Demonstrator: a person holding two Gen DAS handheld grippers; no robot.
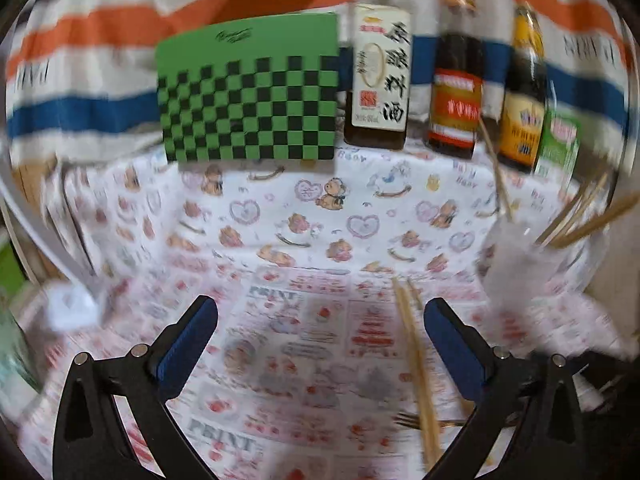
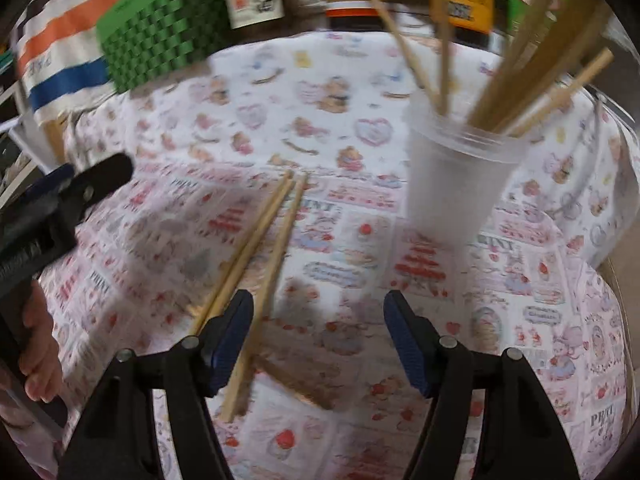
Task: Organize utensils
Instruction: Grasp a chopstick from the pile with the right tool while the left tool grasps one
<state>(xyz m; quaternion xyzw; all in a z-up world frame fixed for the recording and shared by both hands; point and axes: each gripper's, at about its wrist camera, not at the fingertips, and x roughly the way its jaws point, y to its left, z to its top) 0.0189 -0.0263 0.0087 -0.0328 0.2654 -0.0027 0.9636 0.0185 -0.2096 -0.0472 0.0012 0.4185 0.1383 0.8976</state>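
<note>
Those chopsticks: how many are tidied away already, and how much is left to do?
Several chopsticks already stand in the plastic cup. Nothing is in hand: the left claw and the right claw are both open and empty. Left to do: loose chopsticks lie on the tablecloth, with a fork beside them. The blur hides the exact count.

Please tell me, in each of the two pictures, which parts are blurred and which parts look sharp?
Left wrist view: the left gripper is sharp, while the tablecloth, bottles and cup smear from motion, and fisheye bends the edges. Right wrist view: the right gripper is sharp; the loose chopsticks and cup are streaked, bottles most.
</note>
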